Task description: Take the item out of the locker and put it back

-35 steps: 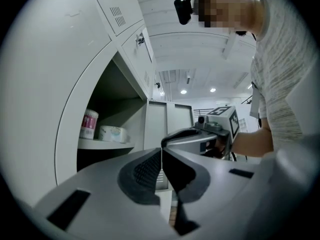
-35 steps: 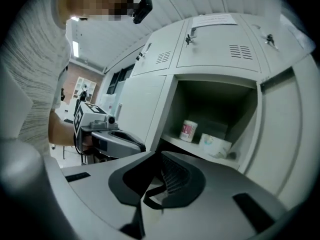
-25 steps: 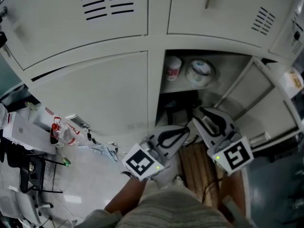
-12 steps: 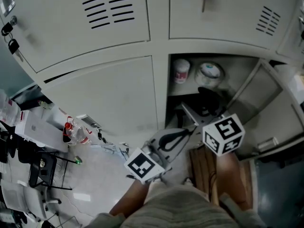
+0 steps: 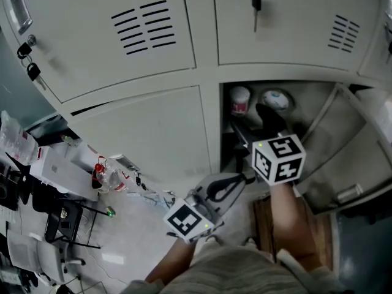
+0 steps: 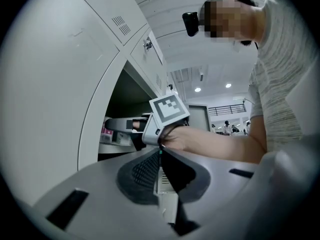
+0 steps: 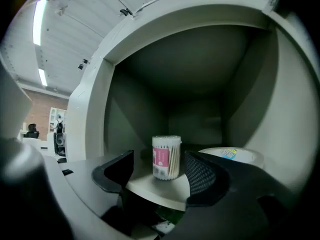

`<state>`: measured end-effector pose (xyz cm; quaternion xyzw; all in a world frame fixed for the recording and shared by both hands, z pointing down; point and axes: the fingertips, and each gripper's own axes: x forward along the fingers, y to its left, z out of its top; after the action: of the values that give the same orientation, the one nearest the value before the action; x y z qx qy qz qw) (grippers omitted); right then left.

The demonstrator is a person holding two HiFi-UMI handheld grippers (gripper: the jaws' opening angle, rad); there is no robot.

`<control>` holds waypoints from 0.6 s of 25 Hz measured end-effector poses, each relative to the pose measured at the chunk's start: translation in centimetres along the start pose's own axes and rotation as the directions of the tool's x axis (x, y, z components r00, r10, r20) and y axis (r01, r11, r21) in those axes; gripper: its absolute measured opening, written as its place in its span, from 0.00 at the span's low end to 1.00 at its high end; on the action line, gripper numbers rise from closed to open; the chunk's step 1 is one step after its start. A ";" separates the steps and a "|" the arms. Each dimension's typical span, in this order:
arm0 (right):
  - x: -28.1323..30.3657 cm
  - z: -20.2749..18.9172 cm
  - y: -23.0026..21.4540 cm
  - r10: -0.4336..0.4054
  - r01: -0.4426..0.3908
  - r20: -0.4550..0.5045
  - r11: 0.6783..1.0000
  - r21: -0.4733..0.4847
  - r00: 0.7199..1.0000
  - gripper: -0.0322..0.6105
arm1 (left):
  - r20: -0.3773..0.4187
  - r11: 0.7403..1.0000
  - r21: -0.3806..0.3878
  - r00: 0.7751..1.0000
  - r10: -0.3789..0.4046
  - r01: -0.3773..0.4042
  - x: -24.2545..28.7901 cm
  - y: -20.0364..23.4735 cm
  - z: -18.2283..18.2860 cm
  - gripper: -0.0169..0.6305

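The lower locker compartment (image 5: 288,90) stands open. On its shelf (image 7: 155,188) a clear tub of cotton swabs (image 7: 166,157) with a pink label stands upright, also visible in the head view as the tub (image 5: 240,100). My right gripper (image 7: 160,173) points straight at it from just outside the shelf edge; its jaws are opening wide, and the tub stands beyond the tips with nothing between the pads. In the head view the right gripper (image 5: 256,126) reaches into the opening. My left gripper (image 5: 236,181) hangs lower, shut and empty, and shows as the left gripper (image 6: 159,170) in its own view.
A white round container (image 7: 232,155) lies on the shelf right of the tub. The compartment's door (image 5: 346,143) is swung open to the right. A key (image 5: 255,2) hangs in the locker above. Bottles and boxes (image 5: 101,173) clutter the floor at left.
My right gripper has risen and moved forward to the open compartment, and its jaws have spread apart. The left gripper has stayed about where it was.
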<state>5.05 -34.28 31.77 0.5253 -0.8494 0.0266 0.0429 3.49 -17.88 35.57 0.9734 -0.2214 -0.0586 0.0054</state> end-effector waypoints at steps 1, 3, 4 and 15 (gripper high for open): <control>0.4 0.1 -0.1 -0.007 0.007 -0.005 1.000 0.004 1.000 0.51 | 0.001 1.000 0.001 1.000 0.004 -0.004 0.0 0.0 0.1 0.04; 1.1 0.3 0.0 -0.016 0.016 -0.020 1.000 0.003 1.000 0.51 | -0.002 1.000 0.004 1.000 0.009 -0.009 -0.1 0.1 0.1 0.04; 1.4 0.2 0.0 -0.021 0.021 -0.029 1.000 0.003 0.999 0.51 | -0.004 1.000 0.004 1.000 0.011 -0.011 -0.1 0.1 0.1 0.04; 3.4 -0.7 -0.5 -0.113 0.104 -0.133 0.992 -0.072 0.985 0.51 | -0.008 0.999 0.010 0.999 0.043 -0.043 -0.7 0.8 0.2 0.04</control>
<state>3.96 -37.49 32.79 0.5663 -0.8149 0.0327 0.1192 2.54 -18.30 35.49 0.9687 -0.2425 -0.0532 0.0031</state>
